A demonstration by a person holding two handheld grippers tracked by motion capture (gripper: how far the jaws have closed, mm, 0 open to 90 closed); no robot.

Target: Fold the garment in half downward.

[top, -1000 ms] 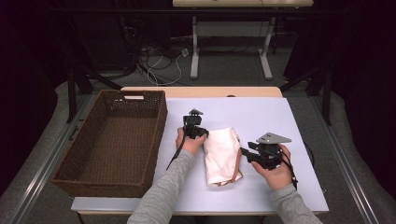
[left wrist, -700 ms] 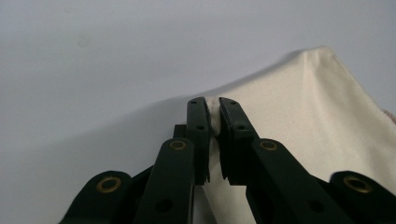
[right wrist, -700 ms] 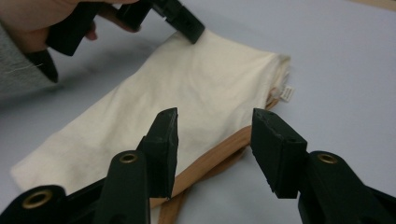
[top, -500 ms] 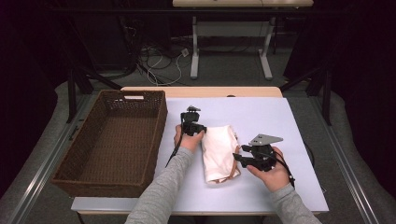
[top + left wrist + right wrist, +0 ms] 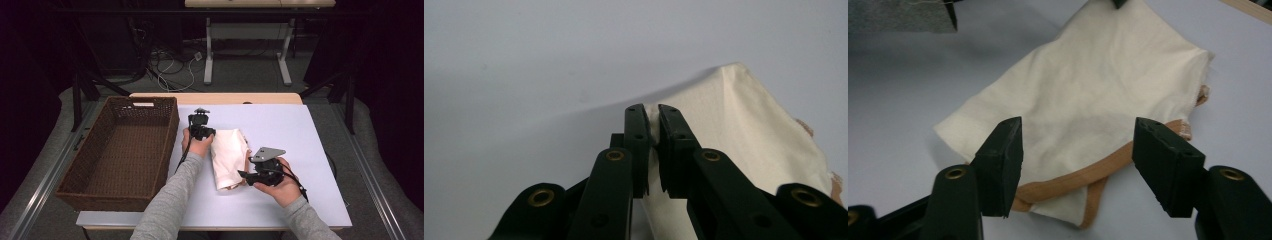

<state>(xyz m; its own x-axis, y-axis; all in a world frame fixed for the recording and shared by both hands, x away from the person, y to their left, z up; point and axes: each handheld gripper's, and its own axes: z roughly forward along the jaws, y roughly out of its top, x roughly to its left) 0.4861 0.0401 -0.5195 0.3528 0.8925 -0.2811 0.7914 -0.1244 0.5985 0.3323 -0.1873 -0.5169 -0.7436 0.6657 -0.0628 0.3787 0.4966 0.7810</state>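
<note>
A folded cream cloth with tan trim lies in the middle of the pale table. My left gripper is at the cloth's far left corner. In the left gripper view the left gripper is shut on a pinched fold of the cloth, which rises off the table there. My right gripper is at the cloth's near end. In the right gripper view its jaws have just been opening and stand apart just above the trimmed edge of the cloth, with no grip on it.
A brown wicker basket stands on the table's left side, next to the left hand. Bare table lies to the right of the cloth and behind it. Beyond the table there is dark floor with cables and another table's legs.
The right gripper has slid left and nearer the person, up to the cloth's near end, and its jaws stand wider. The left gripper keeps its hold on the cloth corner.
</note>
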